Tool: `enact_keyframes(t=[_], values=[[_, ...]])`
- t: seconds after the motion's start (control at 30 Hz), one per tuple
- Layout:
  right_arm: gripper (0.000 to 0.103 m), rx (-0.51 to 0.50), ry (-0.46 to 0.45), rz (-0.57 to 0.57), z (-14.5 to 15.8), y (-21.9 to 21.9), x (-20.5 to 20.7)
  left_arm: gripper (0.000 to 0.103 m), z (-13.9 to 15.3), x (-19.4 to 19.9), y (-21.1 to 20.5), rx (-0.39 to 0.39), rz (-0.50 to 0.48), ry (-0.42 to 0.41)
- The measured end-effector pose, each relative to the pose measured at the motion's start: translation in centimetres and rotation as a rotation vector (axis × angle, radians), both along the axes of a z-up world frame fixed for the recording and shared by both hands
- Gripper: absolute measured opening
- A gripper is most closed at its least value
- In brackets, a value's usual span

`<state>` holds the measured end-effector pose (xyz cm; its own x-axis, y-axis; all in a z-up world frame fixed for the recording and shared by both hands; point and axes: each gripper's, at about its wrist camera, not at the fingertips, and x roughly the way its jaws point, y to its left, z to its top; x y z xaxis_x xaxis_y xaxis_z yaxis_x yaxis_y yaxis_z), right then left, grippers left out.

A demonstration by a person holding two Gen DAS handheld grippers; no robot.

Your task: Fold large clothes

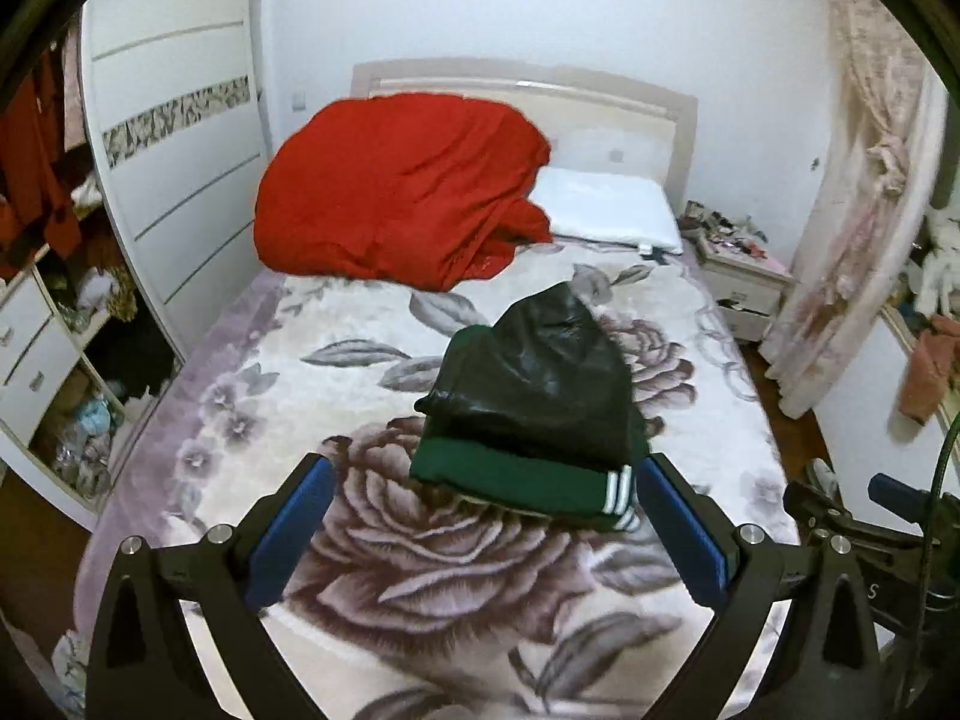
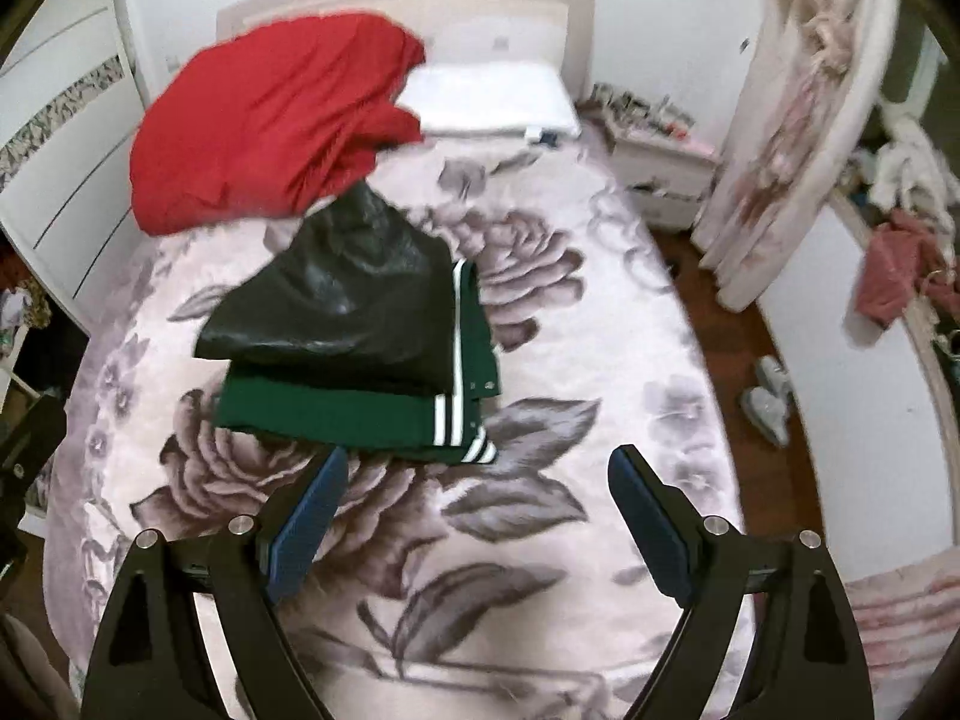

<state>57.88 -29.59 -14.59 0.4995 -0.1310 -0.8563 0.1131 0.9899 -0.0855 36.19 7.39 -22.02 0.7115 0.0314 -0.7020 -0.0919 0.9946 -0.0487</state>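
Observation:
A folded green and black jacket (image 1: 534,408) with white-striped cuffs lies on the floral bedspread (image 1: 336,324); it also shows in the right wrist view (image 2: 354,330). My left gripper (image 1: 483,474) is open and empty, held above the bed just short of the jacket's near edge. My right gripper (image 2: 480,468) is open and empty, above the bedspread (image 2: 600,330) near the jacket's striped corner. Part of the right gripper (image 1: 870,510) shows at the right edge of the left wrist view.
A red quilt (image 1: 396,186) is bunched at the head of the bed beside a white pillow (image 1: 612,210). A white wardrobe (image 1: 174,120) stands left, a cluttered nightstand (image 1: 738,258) and curtain (image 1: 852,180) right. Slippers (image 2: 768,402) lie on the wooden floor.

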Motion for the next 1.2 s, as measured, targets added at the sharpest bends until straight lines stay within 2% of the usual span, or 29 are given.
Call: enact_keyframes(t=[0.07, 0.3, 0.43, 0.63, 0.87, 1.07, 1.2], values=[[0.090, -0.005, -0.029, -0.003, 3.6, -0.2, -3.5, 0.103, 2.1, -2.2, -0.6, 0.019, -0.010, -0.011], [0.090, -0.009, -0.111, -0.004, 13.6, -0.2, -14.1, 0.103, 7.6, -9.3, -1.9, 0.031, -0.029, -0.041], [0.090, -0.012, -0.154, 0.007, 18.0, 0.1, -18.8, 0.103, 9.8, -12.1, -2.1, 0.023, -0.021, -0.061], [0.090, -0.022, -0.227, 0.026, 23.9, 0.2, -25.0, 0.103, 11.7, -14.1, -1.9, 0.025, 0.002, -0.072], [0.090, -0.015, -0.236, 0.034, 27.7, 0.4, -28.8, 0.103, 12.9, -15.7, -2.0, 0.058, 0.027, -0.057], [0.090, -0.025, -0.269, 0.047, 30.3, 0.6, -31.2, 0.103, 13.2, -17.1, -2.2, 0.032, 0.031, -0.058], [0.096, -0.022, -0.269, 0.057, 31.2, 0.6, -32.0, 0.103, 13.3, -17.6, -2.4, 0.027, 0.029, -0.056]])
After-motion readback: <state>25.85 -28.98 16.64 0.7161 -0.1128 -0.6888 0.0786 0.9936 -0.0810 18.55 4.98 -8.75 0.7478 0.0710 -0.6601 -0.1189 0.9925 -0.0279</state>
